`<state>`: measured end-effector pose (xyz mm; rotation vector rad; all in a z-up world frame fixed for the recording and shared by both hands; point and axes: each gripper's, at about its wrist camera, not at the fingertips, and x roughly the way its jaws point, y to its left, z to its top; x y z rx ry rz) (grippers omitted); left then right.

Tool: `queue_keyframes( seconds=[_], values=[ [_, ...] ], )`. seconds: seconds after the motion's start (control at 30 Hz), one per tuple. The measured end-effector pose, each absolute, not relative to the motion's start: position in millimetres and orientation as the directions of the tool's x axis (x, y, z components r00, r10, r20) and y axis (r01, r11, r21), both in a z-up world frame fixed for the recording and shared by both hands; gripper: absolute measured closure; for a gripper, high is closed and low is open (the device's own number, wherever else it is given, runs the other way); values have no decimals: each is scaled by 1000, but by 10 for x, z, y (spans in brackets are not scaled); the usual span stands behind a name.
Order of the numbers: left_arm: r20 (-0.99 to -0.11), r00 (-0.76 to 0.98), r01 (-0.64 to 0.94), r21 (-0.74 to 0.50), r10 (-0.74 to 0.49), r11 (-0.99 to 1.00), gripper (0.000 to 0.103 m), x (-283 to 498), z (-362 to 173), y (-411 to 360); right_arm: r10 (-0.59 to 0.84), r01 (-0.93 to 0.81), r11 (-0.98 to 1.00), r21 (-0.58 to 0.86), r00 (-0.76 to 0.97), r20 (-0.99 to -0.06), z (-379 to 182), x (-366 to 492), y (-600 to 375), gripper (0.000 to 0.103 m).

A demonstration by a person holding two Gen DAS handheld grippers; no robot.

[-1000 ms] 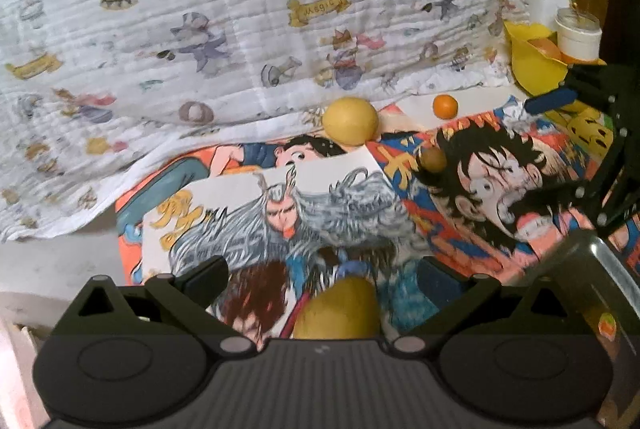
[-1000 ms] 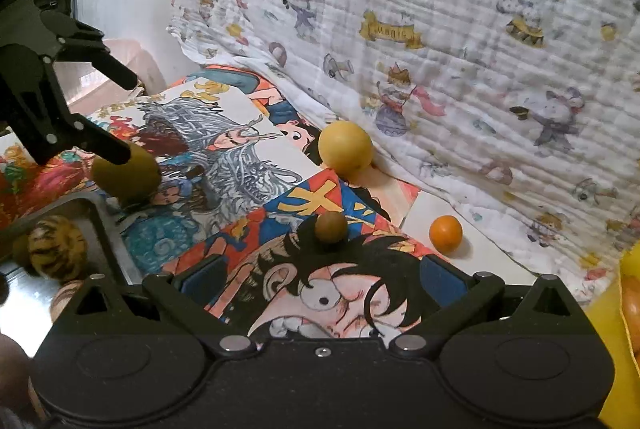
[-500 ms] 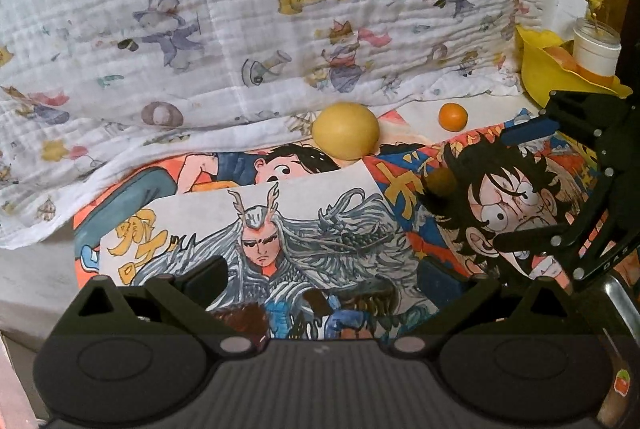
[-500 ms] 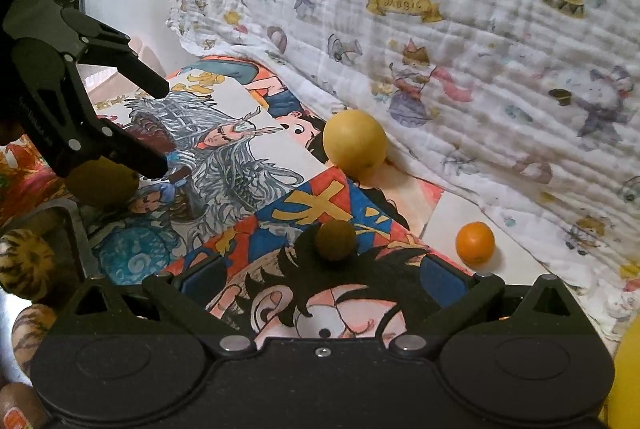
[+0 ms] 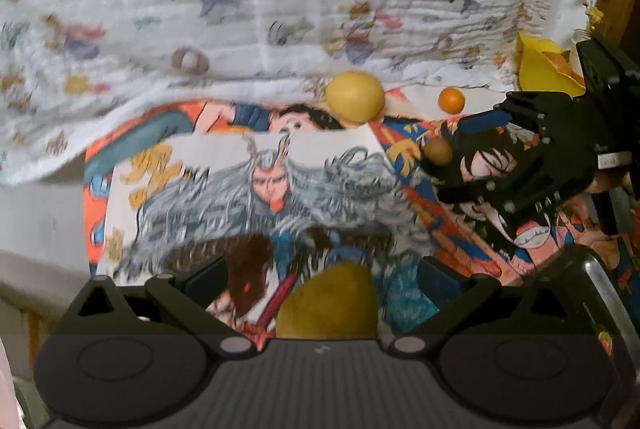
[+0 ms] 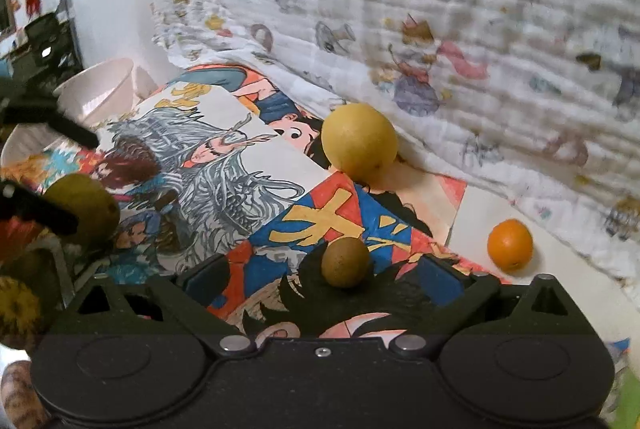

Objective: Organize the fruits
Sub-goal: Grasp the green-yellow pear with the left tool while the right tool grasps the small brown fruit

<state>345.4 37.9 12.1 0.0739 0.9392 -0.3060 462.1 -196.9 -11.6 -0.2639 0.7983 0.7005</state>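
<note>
both tools come in over the desk with their jaws spread and nothing gripped. left tool has the green-yellow fruit sitting between its open fingers, close to the tool body, the pads clear of it on either side. right tool has the small brown fruit lying between its fingers; its jaws are closing from wide, and no pad touches the fruit yet.

to the right of the left tool's fruit, the metal tray shows its rim at the lower right of the left view; it seems to be where the fruit is gathered, since striped fruits show at the left edge of the right view, probably in that tray. farther back the big yellow fruit rests against the printed blanket, and the small orange lies well apart to its right on the white edge of the comic poster.

to do this step well, each tool should likely sink until its pads bracket the fruit's widest part, then shut gently and evenly, because round fruit rolls away from a one-sided push. lifting straight up before swinging toward the tray should keep the two tools from fouling each other.
</note>
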Motion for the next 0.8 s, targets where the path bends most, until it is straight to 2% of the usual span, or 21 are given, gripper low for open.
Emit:
queue_keyframes(
  seconds=[0.2,0.43,0.8],
  values=[
    [-808,530,227,-157,-258,961,1,3403,-5,495,472,-639,766,75,479,-740,-202,4651,-1948,14],
    [-806,515,222,-202,-291,954,1,3369,-104,494,479,-630,772,81,493,-726,-215,4645,-1938,21],
    [-794,540,226,-184,-280,957,8,3310,-151,449,505,-636,764,102,493,-709,-198,4616,-1905,42]
  ],
)
